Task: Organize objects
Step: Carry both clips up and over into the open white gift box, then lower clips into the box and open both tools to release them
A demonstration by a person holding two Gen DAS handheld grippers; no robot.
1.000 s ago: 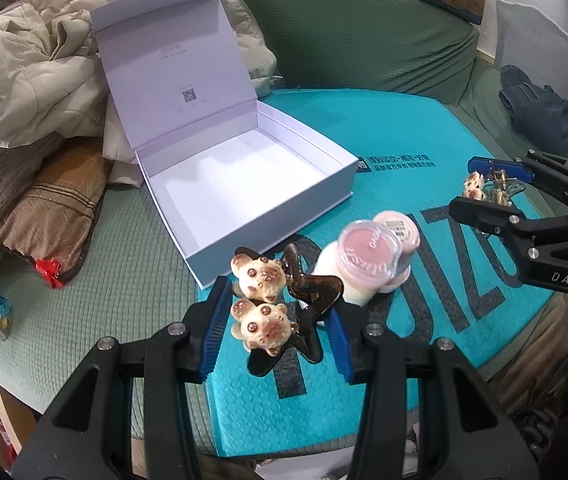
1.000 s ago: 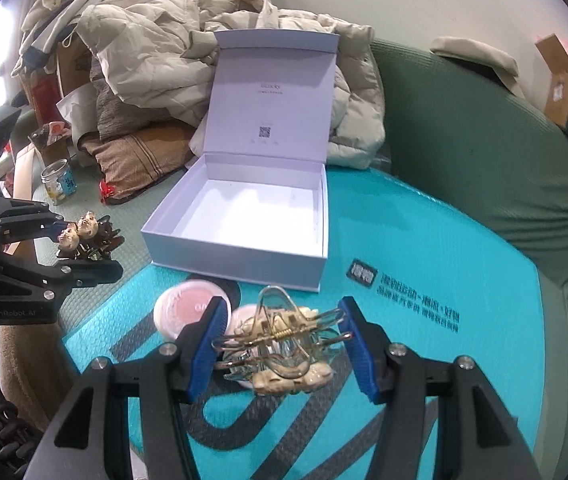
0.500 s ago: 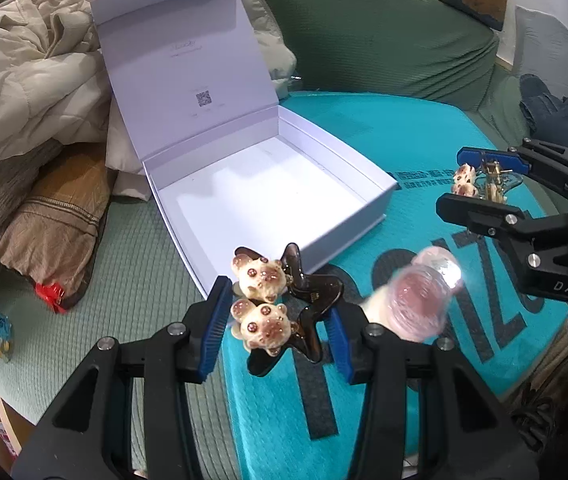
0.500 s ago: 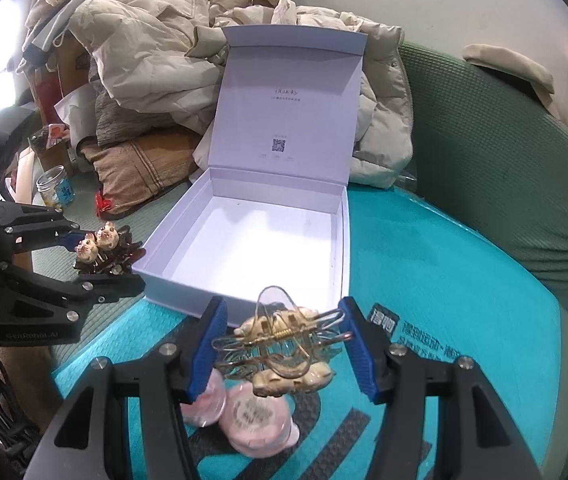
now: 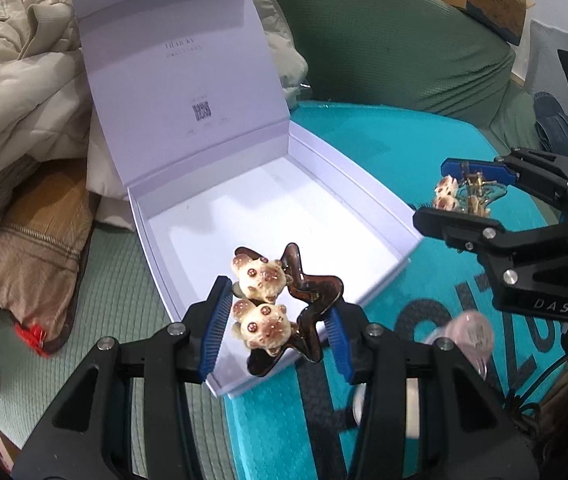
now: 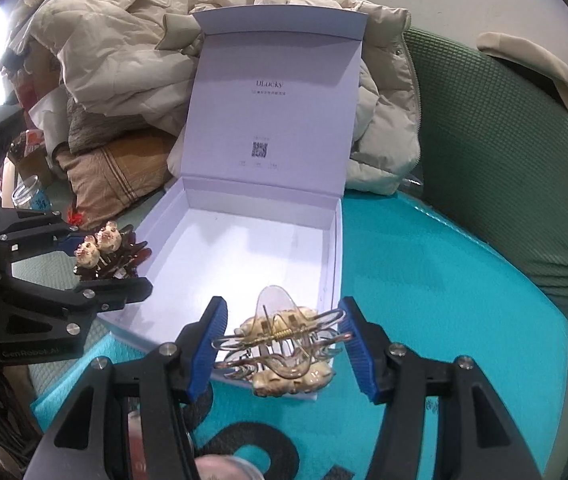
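Now both hair clips (image 5: 280, 312) (image 6: 284, 350) hang over the box's (image 6: 337, 248) near rim.

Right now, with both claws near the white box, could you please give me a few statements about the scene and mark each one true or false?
1. The left claw grips a brown hair clip decorated with two bear figures. True.
2. The white gift box has its lid closed. False: the lid stands open.
3. The right claw holds a clear hair clip with a gold wire spring. True.
4. A hair clip already lies inside the box. False: the box interior is bare; both clips are held in the claws.
5. The box sits partly on a teal mat. True.
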